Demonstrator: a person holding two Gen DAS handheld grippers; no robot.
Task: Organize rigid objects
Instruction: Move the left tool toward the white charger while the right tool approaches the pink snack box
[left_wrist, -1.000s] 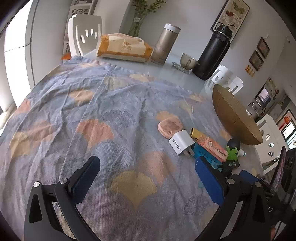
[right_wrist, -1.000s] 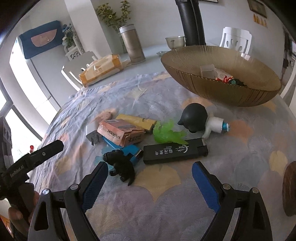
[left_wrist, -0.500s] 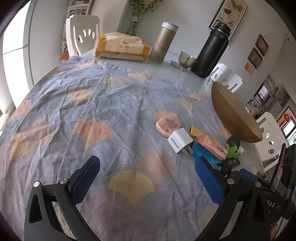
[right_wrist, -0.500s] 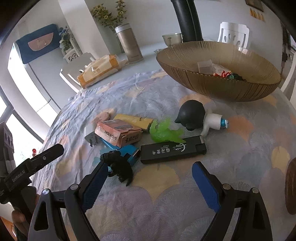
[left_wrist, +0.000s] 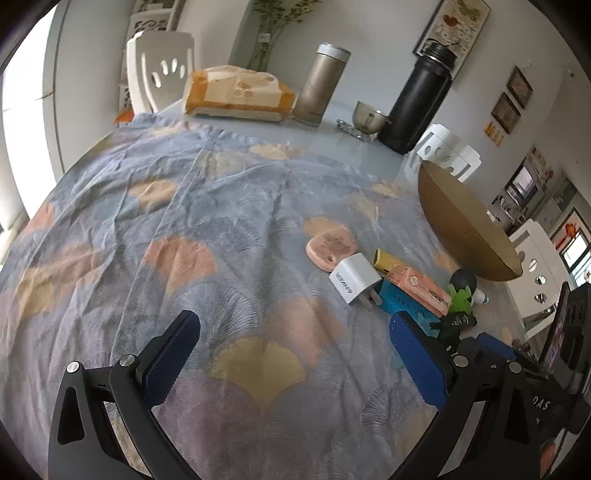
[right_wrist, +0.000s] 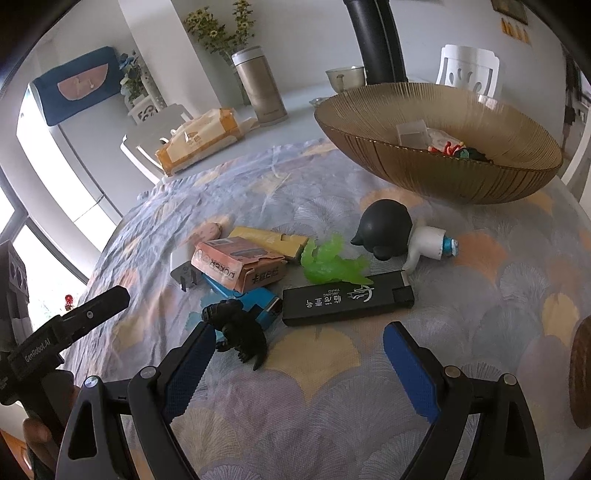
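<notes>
A heap of small items lies on the patterned cloth: a black lighter (right_wrist: 347, 302), a green toy (right_wrist: 330, 263), a black-headed figure (right_wrist: 388, 229), an orange card box (right_wrist: 238, 266), a blue box (right_wrist: 255, 303), a black dinosaur toy (right_wrist: 240, 330), a white charger (left_wrist: 355, 282) and a pink case (left_wrist: 330, 246). My right gripper (right_wrist: 297, 363) hovers open just in front of the lighter, its left pad beside the dinosaur. My left gripper (left_wrist: 295, 350) stands open over bare cloth, left of the heap. A ribbed amber bowl (right_wrist: 443, 177) holds several small things.
At the table's far side stand a tissue pack (left_wrist: 236, 94), a tan flask (left_wrist: 321, 86), a black thermos (left_wrist: 421, 99) and a small metal bowl (left_wrist: 369, 118). White chairs (left_wrist: 162, 70) ring the table. A woven mat edge (right_wrist: 580, 373) shows at the right.
</notes>
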